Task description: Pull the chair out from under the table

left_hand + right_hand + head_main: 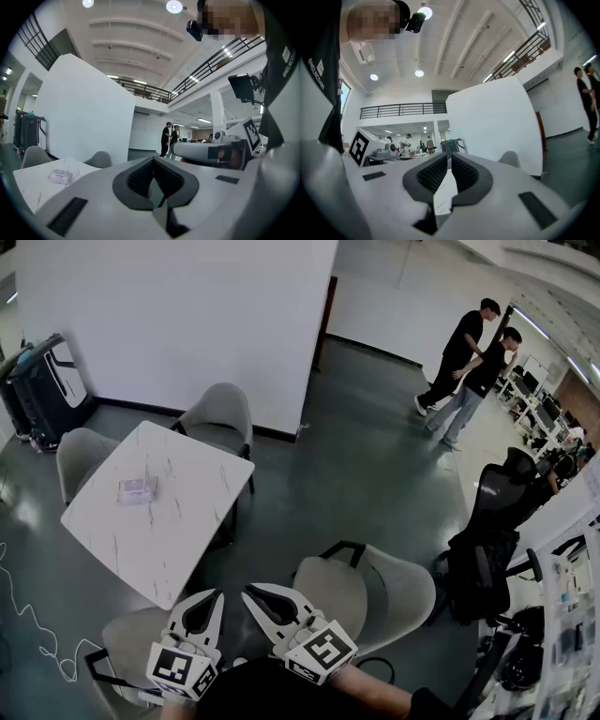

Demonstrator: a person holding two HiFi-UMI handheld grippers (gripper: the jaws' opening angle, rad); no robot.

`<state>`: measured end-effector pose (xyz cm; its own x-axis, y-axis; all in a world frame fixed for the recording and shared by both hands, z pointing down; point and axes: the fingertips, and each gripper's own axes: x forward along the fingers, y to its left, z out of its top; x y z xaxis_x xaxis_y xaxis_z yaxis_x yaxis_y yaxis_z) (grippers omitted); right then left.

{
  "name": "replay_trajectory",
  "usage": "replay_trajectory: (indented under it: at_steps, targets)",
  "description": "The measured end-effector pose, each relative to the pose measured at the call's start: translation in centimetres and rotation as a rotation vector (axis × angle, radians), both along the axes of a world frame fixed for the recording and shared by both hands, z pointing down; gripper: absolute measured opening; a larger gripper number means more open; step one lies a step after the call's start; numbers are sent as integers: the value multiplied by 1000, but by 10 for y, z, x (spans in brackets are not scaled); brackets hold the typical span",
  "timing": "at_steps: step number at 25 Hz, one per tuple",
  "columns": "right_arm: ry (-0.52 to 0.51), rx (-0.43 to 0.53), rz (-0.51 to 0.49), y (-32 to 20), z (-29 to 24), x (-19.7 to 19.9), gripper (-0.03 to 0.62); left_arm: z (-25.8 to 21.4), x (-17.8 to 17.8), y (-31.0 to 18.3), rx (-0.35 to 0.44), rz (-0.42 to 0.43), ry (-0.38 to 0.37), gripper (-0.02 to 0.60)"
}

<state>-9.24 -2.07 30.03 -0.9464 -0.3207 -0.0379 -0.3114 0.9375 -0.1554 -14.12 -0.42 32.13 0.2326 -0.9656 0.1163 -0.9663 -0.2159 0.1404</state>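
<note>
A white marble-top table stands left of centre, with a small clear packet on it. Grey shell chairs ring it: one at the far side, one at the left, one at the near corner below my left gripper, and one standing away from the table at the right. My left gripper and right gripper hang side by side in the air over the near chairs, both shut and holding nothing. The left gripper view shows the shut left gripper pointing level over the table.
A black office chair and a cluttered desk stand at the right. Two people stand on the open floor at the back. A black cart sits by the white partition wall. A white cable lies on the floor.
</note>
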Motion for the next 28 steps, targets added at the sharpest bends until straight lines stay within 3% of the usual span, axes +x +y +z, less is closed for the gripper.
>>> replay_trajectory:
  at_steps: [7,28]
  targets:
    - [-6,-108,53,-14,13,10,29,2,2,0,1,-3,14,6]
    - [38,-112,69,-6,31,26,29,15,17,5,-33,-3,29,6]
